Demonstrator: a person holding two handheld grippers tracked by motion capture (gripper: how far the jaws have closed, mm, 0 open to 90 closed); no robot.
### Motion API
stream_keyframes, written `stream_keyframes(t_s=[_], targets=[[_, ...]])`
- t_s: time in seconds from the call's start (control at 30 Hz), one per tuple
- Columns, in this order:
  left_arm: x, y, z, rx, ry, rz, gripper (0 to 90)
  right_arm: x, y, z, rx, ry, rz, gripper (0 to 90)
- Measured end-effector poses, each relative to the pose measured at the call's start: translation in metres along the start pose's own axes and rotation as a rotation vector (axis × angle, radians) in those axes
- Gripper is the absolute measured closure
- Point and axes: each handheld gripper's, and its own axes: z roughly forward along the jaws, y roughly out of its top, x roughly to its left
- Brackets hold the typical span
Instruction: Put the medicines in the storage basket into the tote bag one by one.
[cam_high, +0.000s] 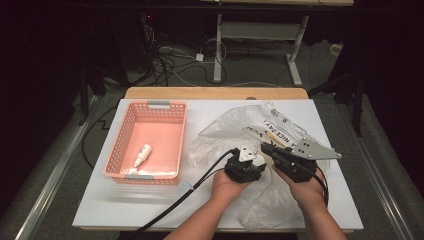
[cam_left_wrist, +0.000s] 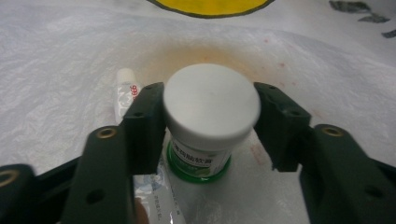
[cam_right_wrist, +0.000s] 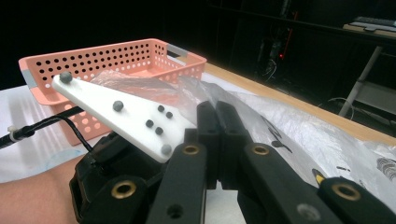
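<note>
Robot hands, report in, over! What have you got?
Left gripper shut on white-lidded jar inside plastic bag. Right gripper shut, pinching the bag. Tube beside jar. Nothing blocking.

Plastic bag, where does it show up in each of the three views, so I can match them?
High view: the plastic bag spreads over the centre-right of the table.
Left gripper view: the plastic bag is the crinkled white backdrop behind the jar.
Right gripper view: the plastic bag runs rightward from the jaw tips.
Shared landmark: its yellow print.
</note>
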Motion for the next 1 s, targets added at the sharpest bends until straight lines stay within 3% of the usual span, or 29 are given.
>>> stream_keyframes(t_s=[0.27, 0.4, 0.8, 1.0], targets=[[-0.004, 0.001, -0.013, 0.001, -0.018, 0.009, 33.7, 0.0, -0.001, 0.0, 0.003, 0.001, -0.005, 90.0], [-0.004, -0.004, -0.023, -0.006, -0.051, 0.002, 32.0, -0.001, -0.001, -0.001, 0.003, 0.001, -0.003, 90.0], [-0.002, -0.02, -0.054, 0.004, -0.078, -0.026, 16.4, 0.0, -0.002, -0.001, 0.009, -0.001, -0.002, 90.0], [-0.007, -0.028, -0.072, 0.005, -0.111, -0.014, 13.3, -0.001, -0.004, -0.001, 0.015, -0.004, 0.001, 90.0]])
